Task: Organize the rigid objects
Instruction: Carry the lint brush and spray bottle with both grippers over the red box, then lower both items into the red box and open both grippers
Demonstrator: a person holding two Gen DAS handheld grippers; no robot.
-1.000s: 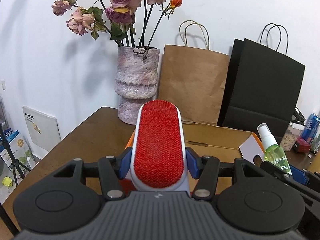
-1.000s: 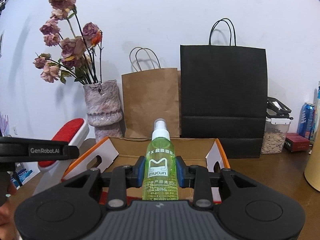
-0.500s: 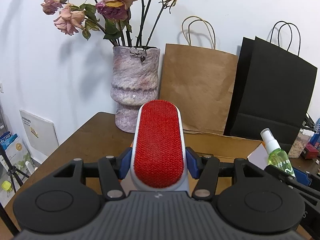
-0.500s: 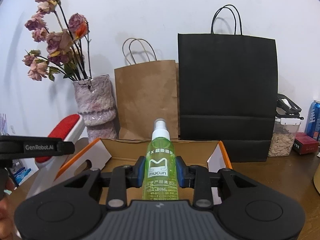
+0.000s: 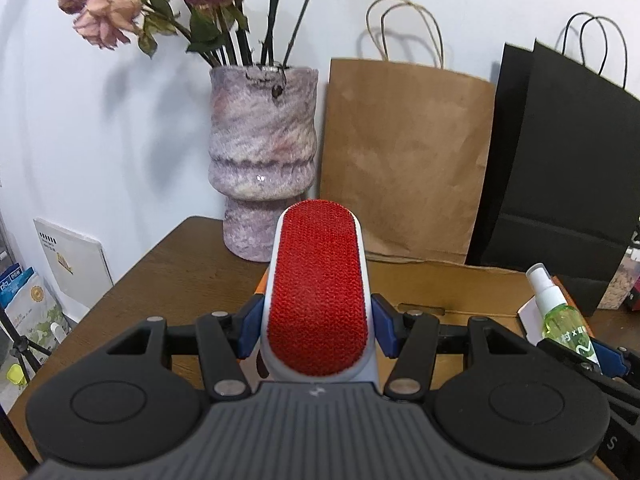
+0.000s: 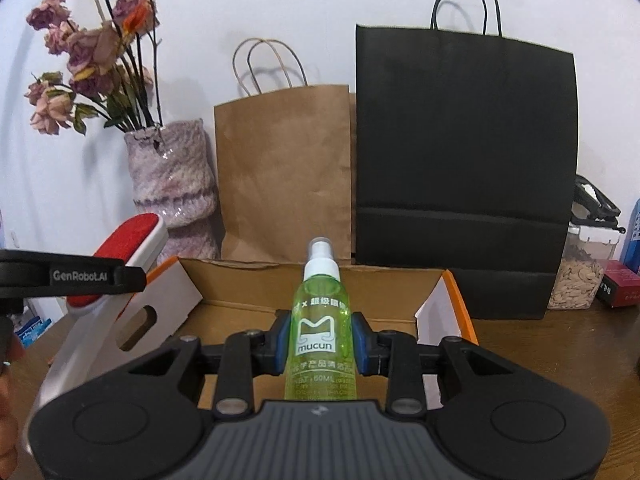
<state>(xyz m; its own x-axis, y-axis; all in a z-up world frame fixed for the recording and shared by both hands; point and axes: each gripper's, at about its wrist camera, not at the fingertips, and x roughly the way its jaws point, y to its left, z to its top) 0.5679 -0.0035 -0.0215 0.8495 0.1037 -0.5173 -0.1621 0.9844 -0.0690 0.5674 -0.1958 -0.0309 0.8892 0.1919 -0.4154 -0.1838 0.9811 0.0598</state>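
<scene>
Lint brush (image 5: 318,284): red nubbed pad, white frame. Spray bottle (image 6: 322,328): clear green, white cap, white "mucun" logo. Left gripper (image 5: 318,330) and right gripper (image 6: 320,342): black bodies, grey ribbed backs, blue pads (image 5: 382,330). Cardboard box (image 6: 320,284): brown inside, flaps white with orange edges. Vase (image 5: 262,152): mottled pink-grey, banded. Roses (image 5: 108,16): faded pink and purple. Paper bags: one brown (image 5: 404,156), one black (image 6: 464,168). Table (image 5: 168,280): dark brown wood.

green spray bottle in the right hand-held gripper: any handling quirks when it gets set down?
The green spray bottle looks like smooth round plastic, so it may slip or twist between the pads of the right hand-held gripper. Tall and narrow, it probably tips easily. On its side it would likely roll in the cardboard box.
</scene>
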